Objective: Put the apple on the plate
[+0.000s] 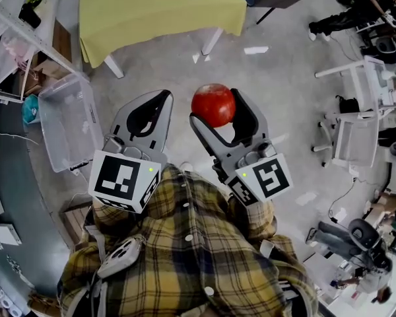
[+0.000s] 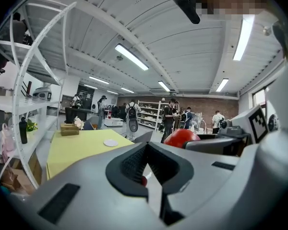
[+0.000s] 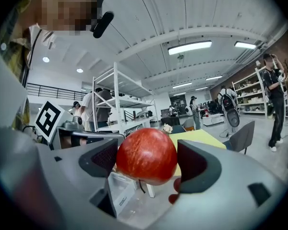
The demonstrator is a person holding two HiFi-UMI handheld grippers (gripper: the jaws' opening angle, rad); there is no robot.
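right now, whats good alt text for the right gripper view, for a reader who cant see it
A round red apple is clamped between the two jaws of the grey right gripper. Behind it stand a yellow-covered table, white metal shelving and people in a large workshop.

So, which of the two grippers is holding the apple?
The right gripper: its jaws are clamped on the red apple. The left gripper has its jaws together, with nothing between them.
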